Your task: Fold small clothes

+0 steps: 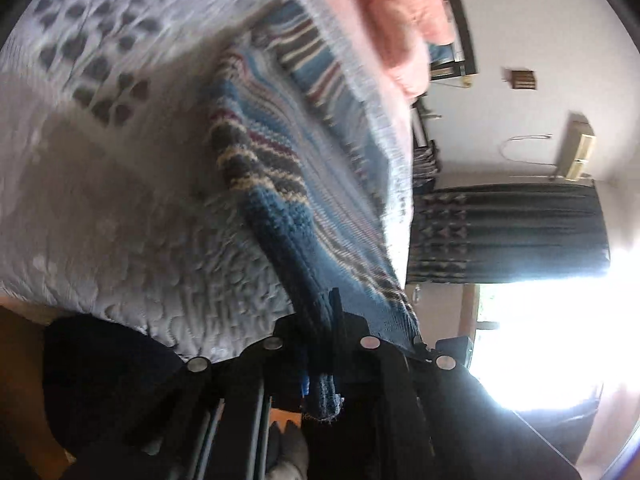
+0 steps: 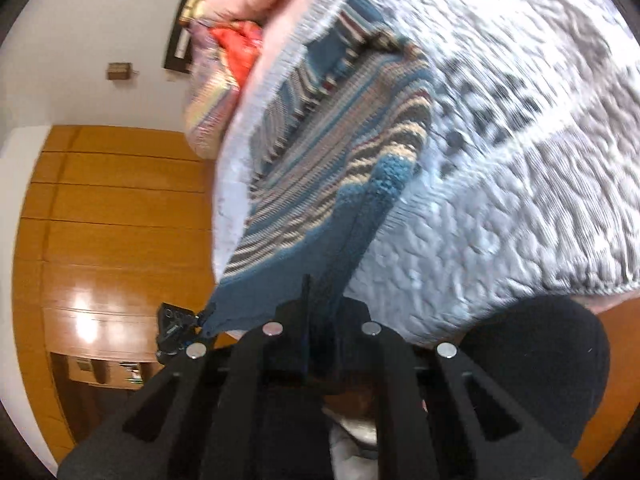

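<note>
A small blue knitted sweater (image 1: 276, 152) with grey, cream and maroon stripes lies across a pale quilted bedspread (image 1: 120, 200). My left gripper (image 1: 326, 312) is shut on its blue ribbed hem, which hangs down through the jaws. In the right wrist view the same sweater (image 2: 320, 168) stretches up from my right gripper (image 2: 316, 300), which is shut on another corner of the blue hem. The other gripper (image 2: 176, 328) shows at the left, holding the hem's far corner. Both views are tilted and blurred.
The quilted bedspread (image 2: 500, 200) covers a bed. Pink and orange bedding (image 1: 400, 20) is piled at its far end. A dark curtain (image 1: 508, 232) hangs by a bright window (image 1: 540, 320). A wooden wardrobe (image 2: 112, 220) stands beside the bed. A dark sleeve (image 2: 540, 360) is close by.
</note>
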Demonstrator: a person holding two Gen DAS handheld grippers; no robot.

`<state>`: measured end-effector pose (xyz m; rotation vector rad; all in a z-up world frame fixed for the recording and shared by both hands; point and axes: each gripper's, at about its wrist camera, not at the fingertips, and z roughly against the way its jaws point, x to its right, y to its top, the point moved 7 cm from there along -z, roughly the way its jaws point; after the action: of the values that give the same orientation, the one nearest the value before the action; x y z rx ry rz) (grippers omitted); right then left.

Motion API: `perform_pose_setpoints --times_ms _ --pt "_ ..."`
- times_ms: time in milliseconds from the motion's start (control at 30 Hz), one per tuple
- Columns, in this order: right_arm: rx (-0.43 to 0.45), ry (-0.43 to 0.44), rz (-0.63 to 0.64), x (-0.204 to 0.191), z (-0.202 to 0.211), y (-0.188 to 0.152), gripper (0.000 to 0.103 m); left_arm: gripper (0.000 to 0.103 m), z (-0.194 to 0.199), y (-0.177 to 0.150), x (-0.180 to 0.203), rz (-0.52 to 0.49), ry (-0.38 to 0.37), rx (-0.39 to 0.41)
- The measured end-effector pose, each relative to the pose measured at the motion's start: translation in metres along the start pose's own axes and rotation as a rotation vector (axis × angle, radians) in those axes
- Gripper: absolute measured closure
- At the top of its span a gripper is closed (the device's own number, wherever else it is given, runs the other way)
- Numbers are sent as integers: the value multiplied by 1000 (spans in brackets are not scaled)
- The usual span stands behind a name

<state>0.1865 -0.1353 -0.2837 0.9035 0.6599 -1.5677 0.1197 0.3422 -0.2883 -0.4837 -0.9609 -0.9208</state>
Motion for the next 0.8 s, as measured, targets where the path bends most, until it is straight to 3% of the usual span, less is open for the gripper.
perform_pose_setpoints --times_ms 333,800 --pt "40 45 64 -46 7 50 96 96 5 41 52 -44 -73 63" --pt "51 13 102 -62 -34 161 96 96 -32 141 68 -17 -45 102"
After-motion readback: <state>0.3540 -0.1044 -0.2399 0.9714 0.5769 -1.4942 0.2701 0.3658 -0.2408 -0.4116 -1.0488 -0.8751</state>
